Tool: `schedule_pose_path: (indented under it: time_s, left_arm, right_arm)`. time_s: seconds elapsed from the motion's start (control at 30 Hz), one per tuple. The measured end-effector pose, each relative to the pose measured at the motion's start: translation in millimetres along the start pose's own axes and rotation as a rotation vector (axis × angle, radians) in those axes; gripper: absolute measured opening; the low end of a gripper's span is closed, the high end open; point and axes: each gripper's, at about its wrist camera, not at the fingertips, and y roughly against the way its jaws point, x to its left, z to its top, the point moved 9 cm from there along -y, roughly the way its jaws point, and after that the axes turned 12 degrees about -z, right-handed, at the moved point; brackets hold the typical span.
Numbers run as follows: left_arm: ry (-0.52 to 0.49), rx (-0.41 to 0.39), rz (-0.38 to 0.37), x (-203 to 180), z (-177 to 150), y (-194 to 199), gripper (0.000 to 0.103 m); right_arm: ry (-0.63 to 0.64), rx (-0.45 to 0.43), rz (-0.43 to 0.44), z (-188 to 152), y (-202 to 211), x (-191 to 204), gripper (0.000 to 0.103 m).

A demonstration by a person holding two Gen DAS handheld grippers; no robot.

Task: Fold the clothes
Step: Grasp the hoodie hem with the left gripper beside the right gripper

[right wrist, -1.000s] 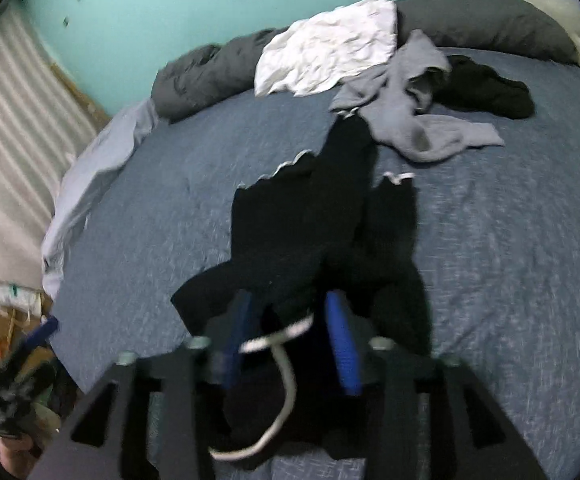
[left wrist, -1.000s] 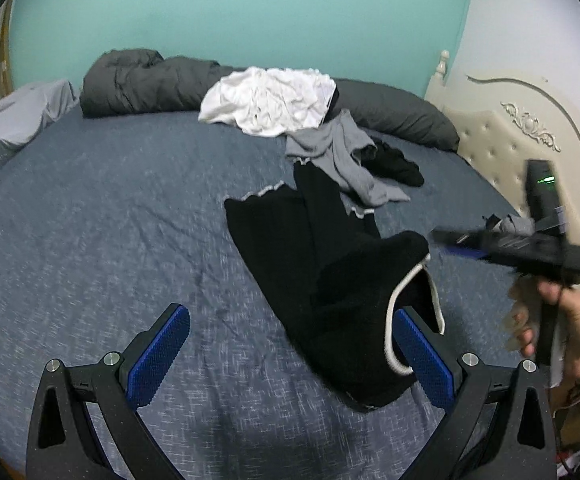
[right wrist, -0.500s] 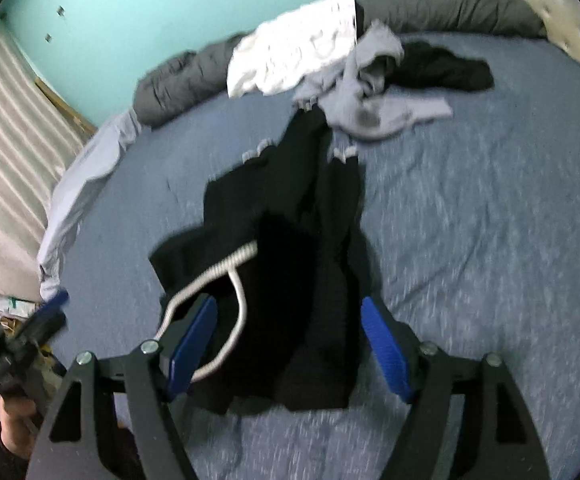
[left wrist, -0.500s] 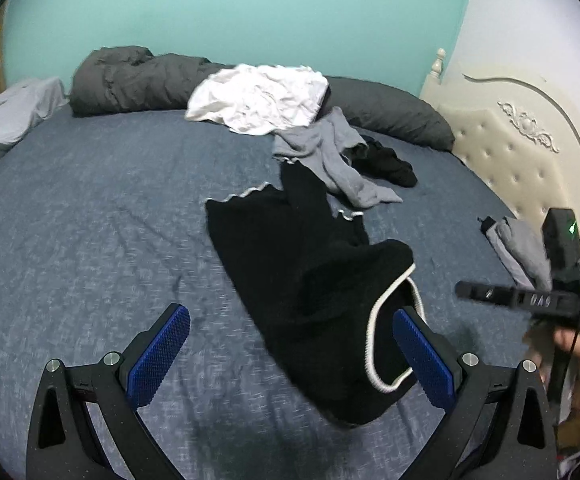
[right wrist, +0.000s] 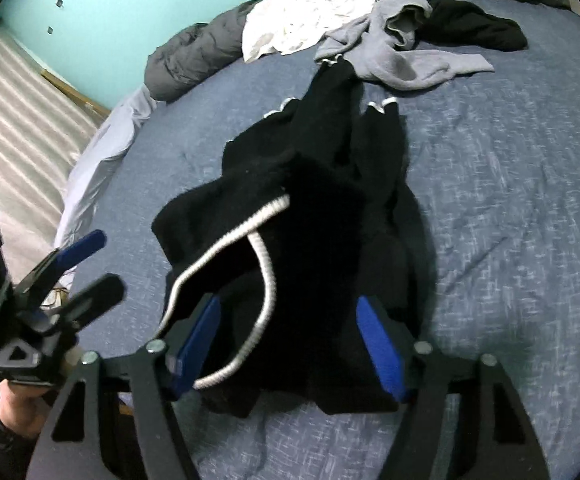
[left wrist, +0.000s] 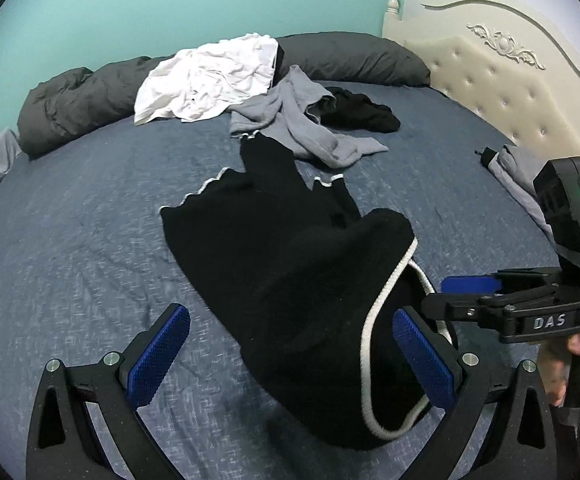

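Right gripper (right wrist: 290, 344): blue pads are held apart and have just been closing; the collar of the black knit sweater with white trim (right wrist: 310, 208) lies between them, not seen pinched.
Left gripper (left wrist: 290, 360): jaws are spread wide over the sweater's near edge, nothing clamped.
Sweater: partly folded on the blue-grey bedspread (left wrist: 70, 240).
Behind it: a crumpled grey garment (left wrist: 302, 120), a white cloth (left wrist: 210, 76) and a dark grey duvet roll (left wrist: 70, 104).

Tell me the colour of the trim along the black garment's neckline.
White trim on the black garment; clearest in the right wrist view.
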Motion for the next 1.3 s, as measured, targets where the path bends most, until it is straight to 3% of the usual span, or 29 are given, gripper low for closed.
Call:
schedule_pose_path:
  time_s: [0.03,0.1,0.23,0.47,0.6,0.67,0.97,1.13,1.3]
  left_arm:
    - [-0.004,0.002,-0.004,-1.2,0.1,-2.7,0.103]
    - [-0.013,0.002,-0.006,-3.0,-0.2,-6.9,0.103]
    - [-0.001,0.025,-0.016,-4.3,-2.9,-18.7,0.103]
    - [-0.024,0.057,-0.038,-13.8,-9.1,-33.7,0.103]
    - [-0.051,0.075,-0.054,-20.7,-8.9,-38.9,0.098]
    - [-0.066,0.085,-0.055,-23.9,-8.5,-42.2,0.086]
    - [-0.132,0.081,-0.058,-36.2,-5.5,-39.0,0.055]
    - [-0.169,0.046,-0.026,-37.0,0.4,-24.3,0.053]
    - [-0.196,0.075,-0.04,-47.0,4.2,-34.1,0.053]
  right_arm:
    - [0.009,0.0,-0.005,0.5,-0.9,0.0,0.058]
    - [0.029,-0.002,-0.011,1.5,-2.4,0.2,0.037]
    - [0.053,-0.002,0.004,2.7,-5.7,2.2,0.03]
    - [0.086,-0.022,0.002,4.3,-9.2,8.5,0.005]
    - [0.11,-0.047,-0.013,6.5,-3.4,7.7,0.004]
    - [0.111,-0.05,-0.012,6.8,-1.3,6.4,0.004]
    - [0.115,-0.048,-0.017,3.5,2.8,1.0,0.004]
    - [0.106,-0.044,-0.012,2.4,1.4,-0.2,0.004]
    - [0.103,-0.041,-0.003,3.0,-0.6,1.8,0.004]
